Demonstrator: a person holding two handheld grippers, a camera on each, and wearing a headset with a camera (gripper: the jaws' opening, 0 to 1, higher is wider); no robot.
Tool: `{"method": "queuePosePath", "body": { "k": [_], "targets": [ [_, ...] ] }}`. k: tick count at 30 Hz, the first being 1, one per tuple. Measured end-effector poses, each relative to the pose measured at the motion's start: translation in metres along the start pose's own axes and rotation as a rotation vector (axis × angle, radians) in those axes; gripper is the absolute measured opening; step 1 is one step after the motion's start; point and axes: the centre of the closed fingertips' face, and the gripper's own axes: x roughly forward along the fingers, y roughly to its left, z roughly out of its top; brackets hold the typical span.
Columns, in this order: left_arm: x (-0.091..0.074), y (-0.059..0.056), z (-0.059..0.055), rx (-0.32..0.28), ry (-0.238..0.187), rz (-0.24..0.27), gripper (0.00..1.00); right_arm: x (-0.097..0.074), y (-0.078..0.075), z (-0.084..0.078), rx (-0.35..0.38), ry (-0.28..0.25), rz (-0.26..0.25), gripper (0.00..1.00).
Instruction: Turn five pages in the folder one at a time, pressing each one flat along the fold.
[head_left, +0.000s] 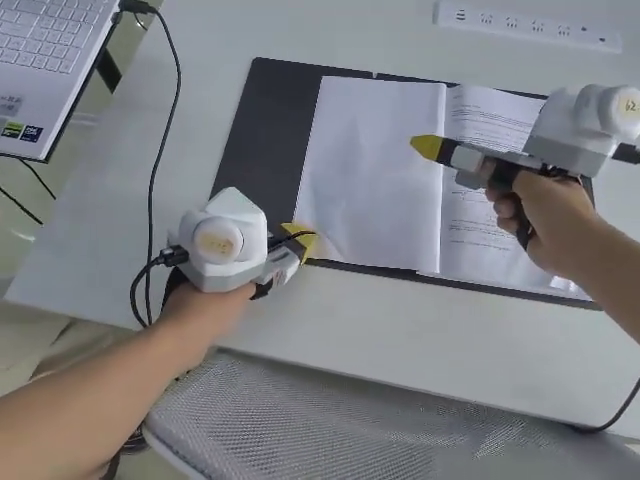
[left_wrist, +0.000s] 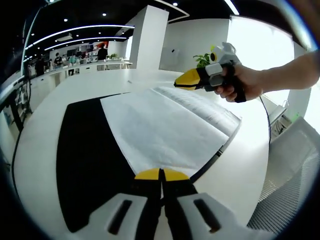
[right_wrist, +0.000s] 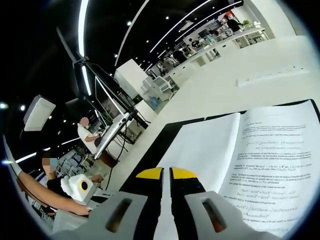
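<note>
A white table (head_left: 400, 340) carried the work, with a laptop (head_left: 45, 60) at its far left corner, a white power strip (head_left: 525, 25) along the far edge and a black cable (head_left: 160, 150) trailing down past the laptop; a grey mesh chair (head_left: 350, 420) stood at the near side. The room beyond was a large open office with a white pillar (left_wrist: 150, 37), a green plant (left_wrist: 202, 60) by a bright window and long strip lights (right_wrist: 82, 30) on a dark ceiling. The black folder (head_left: 262, 130) lay open and flat in the middle of the table, its left inner cover bare, a blank page (head_left: 375, 170) lying turned over to the left of the fold and a printed page (head_left: 490, 200) to the right. The left hand (head_left: 200, 300) reached in low from the near left, holding the left claw (head_left: 300, 240) level against the blank page's near left corner; its yellow tips were closed together, and whether paper was caught between them could not be told. The right hand (head_left: 545, 220) came in from the right, raised above the sheets, with the right claw (head_left: 428, 147) pointing left across the fold, jaws pressed together and holding nothing
</note>
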Motion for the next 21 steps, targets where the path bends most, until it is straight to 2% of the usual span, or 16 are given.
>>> {"method": "queuePosePath", "body": {
  "k": [4, 5, 8, 14, 15, 21],
  "targets": [
    [-0.002, -0.001, 0.001, -0.004, -0.008, 0.000, 0.00, 0.006, -0.021, 0.000, -0.002, 0.009, -0.016, 0.00],
    [-0.002, -0.001, 0.002, -0.004, -0.011, 0.000, 0.00, 0.007, -0.030, -0.002, 0.009, 0.016, -0.030, 0.00],
    [-0.002, -0.002, 0.002, -0.002, -0.013, 0.001, 0.00, 0.008, -0.043, -0.007, 0.022, 0.030, -0.041, 0.00],
    [0.000, 0.000, 0.001, 0.004, -0.016, 0.005, 0.00, 0.011, -0.059, -0.019, 0.060, 0.053, -0.036, 0.00],
    [0.000, 0.000, 0.002, 0.005, -0.017, 0.005, 0.00, 0.012, -0.058, -0.016, 0.069, 0.039, -0.021, 0.00],
    [0.002, 0.002, 0.001, 0.004, -0.022, 0.009, 0.00, 0.021, -0.072, -0.004, 0.102, 0.010, -0.029, 0.00]
  ]
}}
